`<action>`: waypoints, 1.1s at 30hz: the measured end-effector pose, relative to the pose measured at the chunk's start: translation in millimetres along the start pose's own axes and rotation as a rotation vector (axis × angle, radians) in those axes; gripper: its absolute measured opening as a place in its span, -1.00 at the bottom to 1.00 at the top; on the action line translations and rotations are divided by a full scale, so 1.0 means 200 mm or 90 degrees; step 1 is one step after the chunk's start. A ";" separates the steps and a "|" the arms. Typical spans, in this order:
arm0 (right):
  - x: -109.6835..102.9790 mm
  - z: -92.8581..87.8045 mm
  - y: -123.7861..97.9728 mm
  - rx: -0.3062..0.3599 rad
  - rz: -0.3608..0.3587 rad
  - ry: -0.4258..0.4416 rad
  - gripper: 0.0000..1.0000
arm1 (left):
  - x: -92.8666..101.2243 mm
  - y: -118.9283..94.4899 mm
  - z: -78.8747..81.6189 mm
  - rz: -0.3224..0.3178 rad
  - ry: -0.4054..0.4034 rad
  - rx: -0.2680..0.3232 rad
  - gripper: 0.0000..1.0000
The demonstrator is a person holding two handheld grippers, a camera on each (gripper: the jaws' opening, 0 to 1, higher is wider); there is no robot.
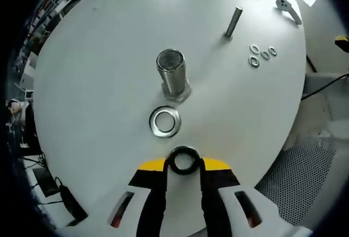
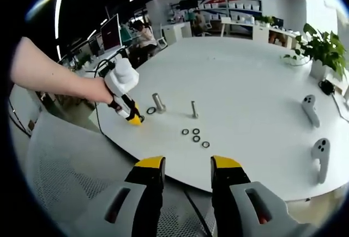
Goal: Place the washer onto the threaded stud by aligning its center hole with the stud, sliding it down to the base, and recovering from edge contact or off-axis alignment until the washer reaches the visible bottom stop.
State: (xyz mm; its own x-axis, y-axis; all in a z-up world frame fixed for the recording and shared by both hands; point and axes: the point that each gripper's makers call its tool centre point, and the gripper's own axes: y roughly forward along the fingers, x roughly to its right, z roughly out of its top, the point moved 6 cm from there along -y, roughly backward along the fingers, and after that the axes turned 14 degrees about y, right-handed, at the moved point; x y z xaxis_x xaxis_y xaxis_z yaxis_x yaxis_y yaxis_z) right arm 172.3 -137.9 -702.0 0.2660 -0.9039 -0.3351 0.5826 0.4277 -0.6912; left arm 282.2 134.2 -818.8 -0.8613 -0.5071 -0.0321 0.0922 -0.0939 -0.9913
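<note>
Left gripper [image 1: 184,163] clamped on dark round metal washer [image 1: 184,159], above white round table [image 1: 98,84]. Second silver washer [image 1: 165,121] flat beside thick threaded steel stud [image 1: 173,73]. Right gripper [image 2: 187,167] parted, empty.

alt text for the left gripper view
The left claw grips a dark washer just above a white round table, short of a large threaded stud with a silver washer lying beside its base. Farther off stand a thinner stud and three small washers.
</note>
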 end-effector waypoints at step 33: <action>0.00 -0.01 0.01 -0.018 0.000 -0.007 -0.29 | 0.01 0.00 0.01 -0.004 0.023 -0.011 -0.51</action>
State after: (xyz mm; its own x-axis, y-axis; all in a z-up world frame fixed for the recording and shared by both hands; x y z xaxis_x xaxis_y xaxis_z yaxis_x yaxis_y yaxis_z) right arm 171.3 -136.9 -705.0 0.2737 -0.9042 -0.3280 0.5612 0.4271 -0.7090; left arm 281.4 131.1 -818.4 -0.8792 -0.4756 -0.0307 0.0791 -0.0821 -0.9935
